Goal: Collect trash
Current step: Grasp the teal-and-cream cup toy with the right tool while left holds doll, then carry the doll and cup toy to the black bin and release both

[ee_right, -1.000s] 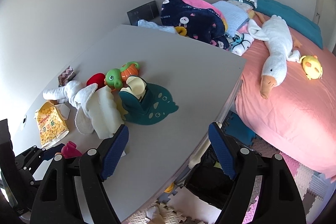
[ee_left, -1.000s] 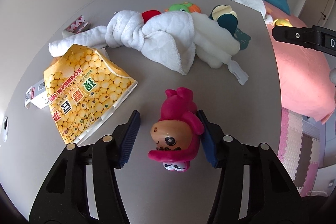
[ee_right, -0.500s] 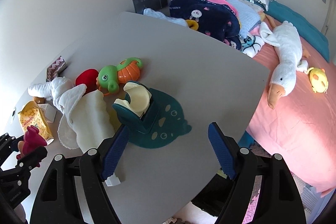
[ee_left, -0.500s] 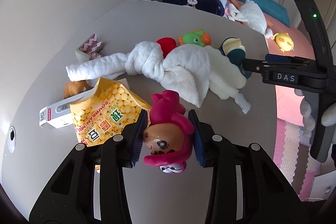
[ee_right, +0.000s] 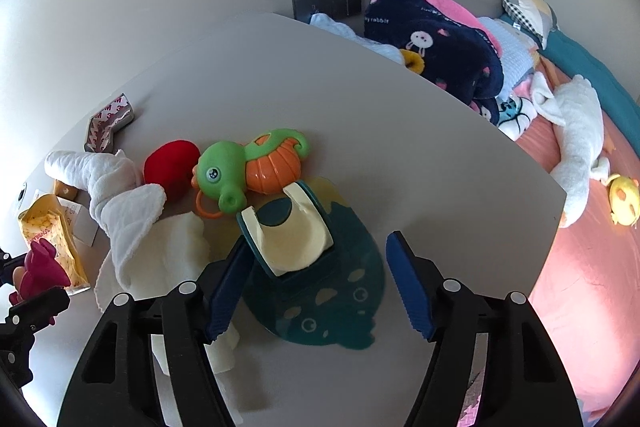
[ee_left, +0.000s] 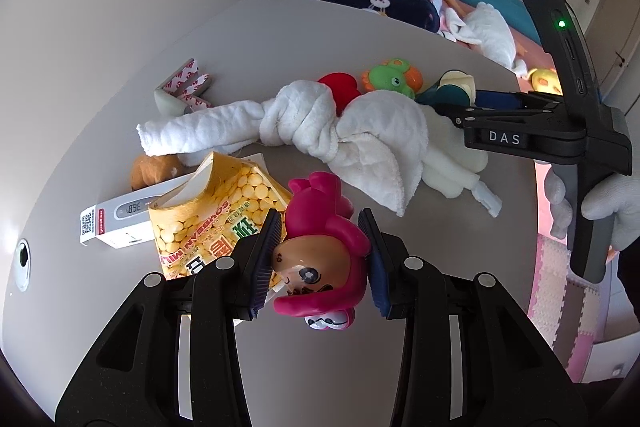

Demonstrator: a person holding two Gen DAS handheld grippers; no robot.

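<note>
Fingers of the left gripper (ee_left: 320, 259) are clamped on a magenta doll figure (ee_left: 320, 259), one blue pad on each side of its head, the painted face turned toward the camera and upside down. The doll hangs above the grey worktop (ee_left: 320, 367), just in front of a yellow soybean-milk carton (ee_left: 216, 211) printed with "SOYBEAN MILK" and large Chinese characters. Beside the carton lies a white thermometer box (ee_left: 116, 223) whose display picture reads "36.8", with a QR code on its end.

Behind them stretches a knotted white towel (ee_left: 320, 131). Farther back sit a green and orange seahorse toy (ee_right: 248, 171) and a red ball (ee_right: 172, 167).

Over a teal silicone bib (ee_right: 320, 291), the right gripper (ee_right: 316, 287) hangs level with its fingers spread wide, holding nothing. In the left wrist view its black body shows the letters "DAS" and a lit green lamp, gripped by a white-gloved hand (ee_left: 596, 211). On the bed (ee_right: 580, 267), a navy blanket (ee_right: 436, 47) reads "lucky rabbit".
</note>
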